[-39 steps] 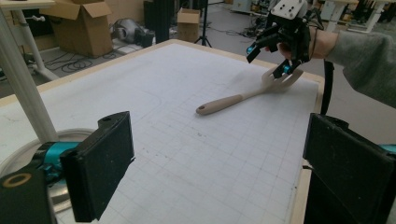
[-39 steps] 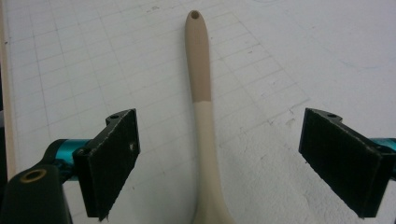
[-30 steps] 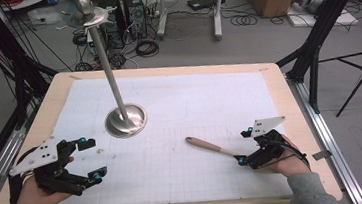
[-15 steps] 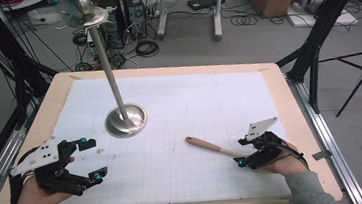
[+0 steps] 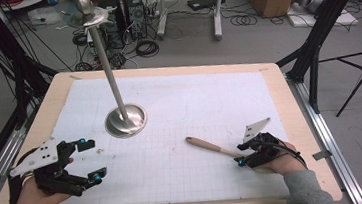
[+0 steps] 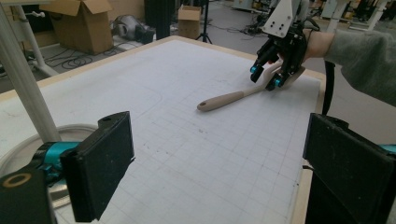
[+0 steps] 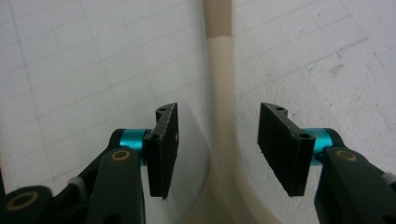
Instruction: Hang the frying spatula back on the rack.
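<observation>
A spatula (image 5: 208, 145) with a wooden handle and a beige head lies on the white gridded mat (image 5: 194, 100) at the front right. My right gripper (image 5: 240, 155) straddles its neck just before the head. In the right gripper view the spatula (image 7: 222, 84) runs between the two black pads with a gap on each side of my right gripper (image 7: 218, 149). These jaws have just been closing and do not press on it. My left gripper (image 5: 93, 159) rests at the front left, open and empty, its jaws (image 6: 224, 163) wide apart and facing the spatula (image 6: 224, 99) and the right gripper (image 6: 265, 77).
A metal stand with a round base (image 5: 126, 120) and a tall tilted pole stands left of centre, close to my left gripper (image 6: 18, 149). The wooden table edge (image 5: 289, 96) frames the mat. Cables, boxes and tripod legs lie on the floor beyond.
The right gripper's jaws have drawn closer together around the spatula's neck. The left gripper, the spatula and the stand have not moved.
</observation>
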### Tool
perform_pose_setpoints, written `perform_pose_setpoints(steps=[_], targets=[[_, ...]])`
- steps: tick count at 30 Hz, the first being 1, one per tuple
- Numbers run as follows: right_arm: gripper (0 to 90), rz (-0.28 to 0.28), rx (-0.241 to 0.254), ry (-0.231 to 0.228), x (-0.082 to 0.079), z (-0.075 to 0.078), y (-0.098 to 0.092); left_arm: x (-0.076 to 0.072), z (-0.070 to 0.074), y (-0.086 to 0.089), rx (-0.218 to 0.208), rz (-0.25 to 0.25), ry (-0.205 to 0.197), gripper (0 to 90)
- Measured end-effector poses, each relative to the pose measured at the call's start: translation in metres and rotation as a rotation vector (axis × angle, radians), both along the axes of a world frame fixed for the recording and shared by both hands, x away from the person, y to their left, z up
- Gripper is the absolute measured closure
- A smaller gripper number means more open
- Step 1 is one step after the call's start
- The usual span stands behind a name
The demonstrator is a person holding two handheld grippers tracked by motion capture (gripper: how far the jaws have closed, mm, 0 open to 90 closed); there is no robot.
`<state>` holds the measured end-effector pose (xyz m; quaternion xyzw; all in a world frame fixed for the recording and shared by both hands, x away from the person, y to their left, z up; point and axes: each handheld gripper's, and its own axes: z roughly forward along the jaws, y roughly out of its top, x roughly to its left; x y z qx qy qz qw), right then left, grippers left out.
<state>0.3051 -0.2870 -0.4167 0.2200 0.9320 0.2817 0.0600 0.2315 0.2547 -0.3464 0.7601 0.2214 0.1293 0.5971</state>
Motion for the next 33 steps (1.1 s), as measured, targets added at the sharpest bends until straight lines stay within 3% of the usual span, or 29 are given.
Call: perform_pose_setpoints(steps=[13, 18, 26, 33], targets=[[57.0, 0.008, -0.059, 0.005, 0.0014, -0.0047, 0.0031, 0.0002, -0.0011, -0.0002, 0.003, 0.002, 0.003, 9.1], [64.4, 0.030, -0.055, 0.007, 0.0010, -0.0047, 0.0035, 0.0004, -0.0014, -0.0008, 0.006, 0.000, 0.003, 9.1], [75.3, 0.003, -0.060, 0.000, 0.0022, -0.0047, 0.0026, 0.0006, -0.0022, -0.0002, 0.009, 0.002, 0.008, 9.1], [76.8, -0.022, -0.035, 0.012, 0.0022, -0.0058, 0.0005, 0.0005, -0.0026, -0.0010, 0.006, 0.003, 0.010, 9.1]])
